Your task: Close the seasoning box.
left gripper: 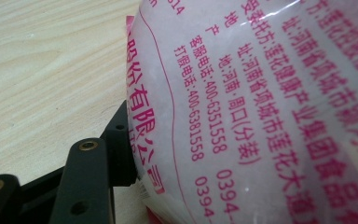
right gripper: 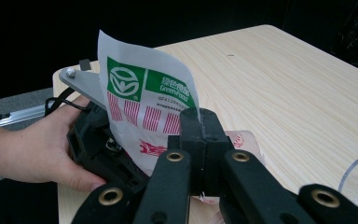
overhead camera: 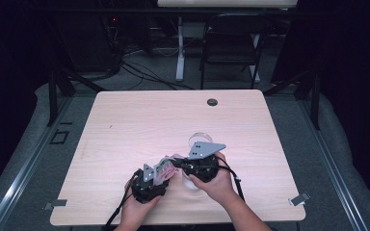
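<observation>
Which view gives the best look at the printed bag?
The right gripper view: the bag stands up with its green logo and red stripes, its edge pinched in the shut right tool. The left gripper view has pink print close up. The high view has it small between both tools.

On the worktop, both grippers meet at a packet near six o'clock; a clear cup stands just beyond.
</observation>
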`<action>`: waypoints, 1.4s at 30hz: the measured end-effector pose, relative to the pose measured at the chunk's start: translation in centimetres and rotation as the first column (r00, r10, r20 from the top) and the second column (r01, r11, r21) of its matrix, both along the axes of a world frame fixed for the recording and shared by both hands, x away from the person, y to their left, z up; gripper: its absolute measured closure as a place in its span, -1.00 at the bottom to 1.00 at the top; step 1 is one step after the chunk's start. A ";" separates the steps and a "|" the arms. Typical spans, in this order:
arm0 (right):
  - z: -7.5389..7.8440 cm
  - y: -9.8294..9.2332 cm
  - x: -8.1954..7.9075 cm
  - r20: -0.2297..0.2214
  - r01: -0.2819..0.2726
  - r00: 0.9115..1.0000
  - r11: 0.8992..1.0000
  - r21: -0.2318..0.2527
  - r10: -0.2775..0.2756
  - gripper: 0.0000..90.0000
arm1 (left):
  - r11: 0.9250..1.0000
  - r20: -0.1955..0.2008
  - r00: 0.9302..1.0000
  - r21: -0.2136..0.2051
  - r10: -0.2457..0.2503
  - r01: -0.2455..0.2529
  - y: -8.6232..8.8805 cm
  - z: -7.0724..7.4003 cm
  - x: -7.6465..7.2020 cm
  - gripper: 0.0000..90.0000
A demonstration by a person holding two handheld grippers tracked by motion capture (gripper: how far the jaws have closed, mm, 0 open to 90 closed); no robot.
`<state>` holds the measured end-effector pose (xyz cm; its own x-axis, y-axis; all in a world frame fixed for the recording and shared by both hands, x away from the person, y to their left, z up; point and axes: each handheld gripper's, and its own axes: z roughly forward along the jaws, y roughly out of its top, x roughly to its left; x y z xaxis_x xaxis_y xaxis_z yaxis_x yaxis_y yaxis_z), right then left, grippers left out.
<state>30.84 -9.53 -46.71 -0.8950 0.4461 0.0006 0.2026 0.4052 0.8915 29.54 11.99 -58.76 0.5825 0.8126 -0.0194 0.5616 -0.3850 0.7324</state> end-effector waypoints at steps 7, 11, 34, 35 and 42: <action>0.0 0.0 0.0 0.001 0.002 1.000 1.000 0.001 -0.002 1.00 | 1.000 0.006 1.000 0.004 0.008 -0.008 0.0 0.0 0.0 0.07; 0.0 0.0 0.0 0.002 0.003 1.000 1.000 -0.002 -0.003 1.00 | 1.000 0.009 1.000 0.006 0.010 -0.010 0.0 0.0 0.0 0.11; 0.5 -0.7 -0.1 0.016 0.028 0.999 0.999 0.038 -0.028 1.00 | 1.000 0.037 0.999 -0.023 -0.020 0.021 0.6 0.8 -0.1 0.34; 0.6 -0.8 -0.2 0.015 0.034 0.999 0.998 0.047 -0.035 1.00 | 1.000 0.047 0.999 -0.017 -0.023 0.023 0.7 0.9 -0.1 0.34; 1.0 -1.2 -0.3 0.026 0.040 0.999 0.997 0.060 -0.042 1.00 | 1.000 0.078 0.997 0.011 -0.016 0.015 0.7 1.6 -0.3 0.35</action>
